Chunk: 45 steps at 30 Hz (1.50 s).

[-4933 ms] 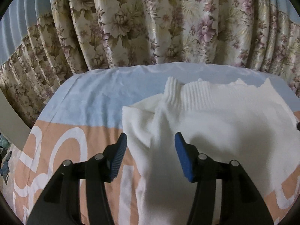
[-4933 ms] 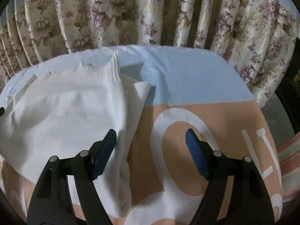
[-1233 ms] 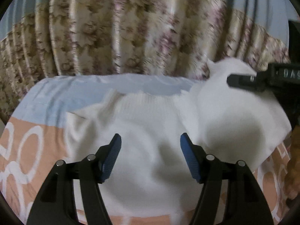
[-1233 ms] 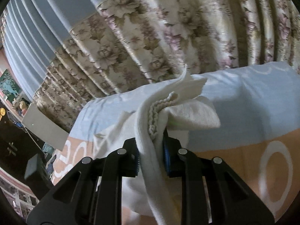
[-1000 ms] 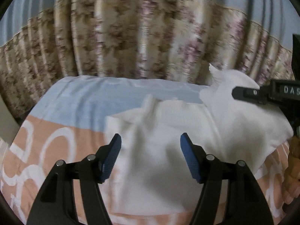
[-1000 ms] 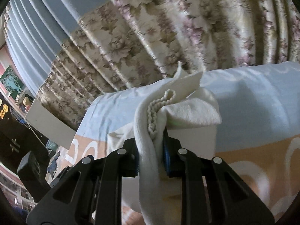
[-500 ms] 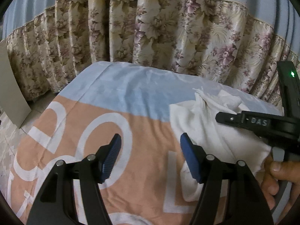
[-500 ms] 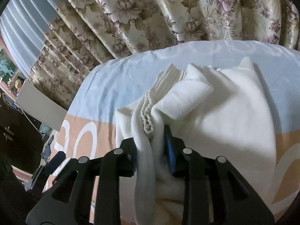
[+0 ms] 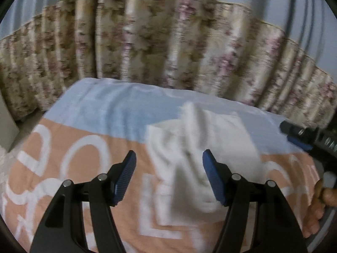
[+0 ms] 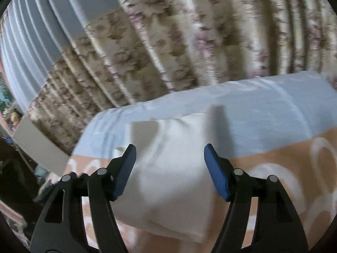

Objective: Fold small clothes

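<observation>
- The right gripper (image 10: 169,168) is letting go: its jaws are opening, the blue pads (image 10: 214,174) stand clear on either side, and the white garment (image 10: 168,168) lies below them on the bed, not pinched.
- The left gripper (image 9: 168,175) hangs with its jaws apart and nothing in them, above the same garment (image 9: 202,147).
- To finish this step well, the release should likely end with the pads well clear before the hand lifts, so no knit loop catches and drags the fold open; the free left gripper could press the top layer flat.
- The garment rests as a folded bundle on the peach-and-blue bedspread (image 10: 284,130), near the floral curtain (image 10: 189,42).
- The left wrist view alone shows the right gripper's tip (image 9: 299,139) off to the garment's side and the person's fingers (image 9: 322,198) on its handle.
- The right wrist view alone shows the fold's thick near edge, and a pale board (image 10: 35,145) leaning beside the bed.
- Both views are blurred, so seams and ribbing cannot be made out.
</observation>
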Each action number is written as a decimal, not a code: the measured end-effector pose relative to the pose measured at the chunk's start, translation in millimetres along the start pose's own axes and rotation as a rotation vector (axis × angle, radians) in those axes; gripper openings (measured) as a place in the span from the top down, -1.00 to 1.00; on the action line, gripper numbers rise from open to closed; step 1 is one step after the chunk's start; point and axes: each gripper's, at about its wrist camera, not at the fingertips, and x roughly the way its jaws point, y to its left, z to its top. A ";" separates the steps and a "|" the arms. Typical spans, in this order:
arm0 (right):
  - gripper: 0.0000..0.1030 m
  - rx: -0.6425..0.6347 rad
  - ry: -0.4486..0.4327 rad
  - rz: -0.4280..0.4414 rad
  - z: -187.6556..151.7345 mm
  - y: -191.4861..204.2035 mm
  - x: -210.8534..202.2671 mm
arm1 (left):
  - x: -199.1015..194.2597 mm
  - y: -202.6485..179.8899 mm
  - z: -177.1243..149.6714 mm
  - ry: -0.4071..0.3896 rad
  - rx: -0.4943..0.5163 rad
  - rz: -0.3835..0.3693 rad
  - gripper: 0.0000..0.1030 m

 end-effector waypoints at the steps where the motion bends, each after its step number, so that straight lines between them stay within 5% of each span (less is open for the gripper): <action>1: -0.32 0.010 0.002 -0.008 -4.3 -8.2 -2.9 | 2.1 -9.9 -1.9 0.007 0.019 -0.014 -0.29; 7: -0.32 0.058 0.035 -0.047 -38.4 -50.2 -17.0 | 38.0 -46.3 -22.7 0.092 0.093 -0.037 -0.28; 11: -0.33 0.052 0.073 -0.055 -63.2 -55.5 -18.3 | 60.9 -50.5 -34.4 0.137 0.142 -0.008 0.73; 19: -0.33 0.005 0.105 -0.046 -81.2 -39.5 -8.4 | 23.9 -13.2 -29.8 0.044 0.099 0.031 0.83; 22: -0.34 -0.028 0.117 -0.039 -83.3 -27.0 1.6 | 31.3 11.0 -40.3 0.083 0.072 0.065 0.68; 25: -0.34 -0.073 0.153 -0.039 -92.4 -12.3 20.2 | 31.6 26.3 -48.7 0.060 0.038 0.068 -0.24; 29: -0.34 -0.140 0.197 -0.074 -108.7 -3.8 38.4 | 32.8 50.9 -57.7 0.066 -0.029 0.046 -0.61; 36: -0.46 -0.228 0.194 -0.116 -119.3 -3.1 32.9 | 25.5 42.0 -57.3 0.054 0.051 0.076 -0.61; 45: -0.52 -0.242 0.073 -0.110 -70.3 -1.3 15.4 | -5.2 18.6 -1.8 -0.070 0.112 0.063 -0.61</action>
